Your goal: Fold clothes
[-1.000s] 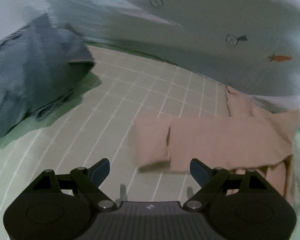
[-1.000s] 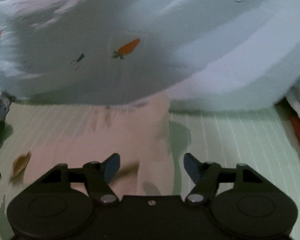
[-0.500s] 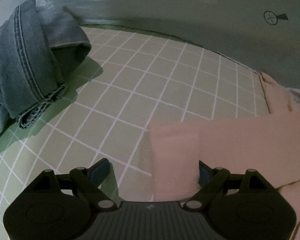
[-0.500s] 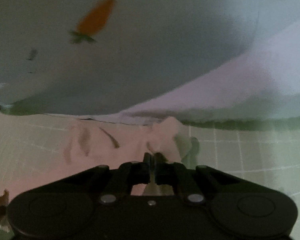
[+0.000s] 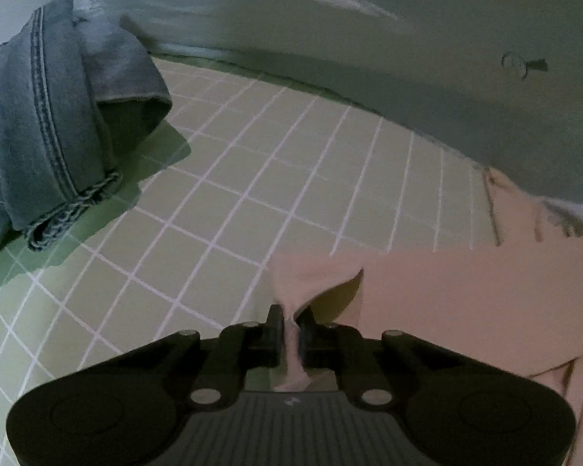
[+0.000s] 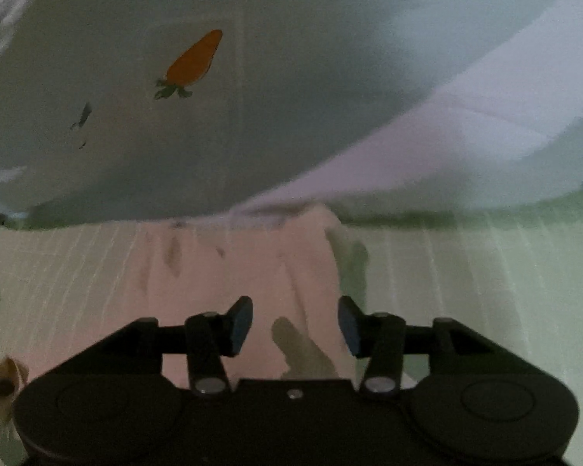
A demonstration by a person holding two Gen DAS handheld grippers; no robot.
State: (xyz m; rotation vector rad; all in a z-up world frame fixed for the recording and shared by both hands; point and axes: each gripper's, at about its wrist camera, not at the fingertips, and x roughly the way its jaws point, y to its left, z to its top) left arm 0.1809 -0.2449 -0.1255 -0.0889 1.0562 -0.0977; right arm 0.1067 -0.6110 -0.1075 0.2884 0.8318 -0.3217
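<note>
The left gripper pinches a lifted corner of the pink garment, thin and limp, best held at edges. The right gripper hangs spread and empty above it on the gridded surface. Its far end hides under carrot-print bedding; jeans sit apart.

Left tongs newly clamped, right tongs released
</note>
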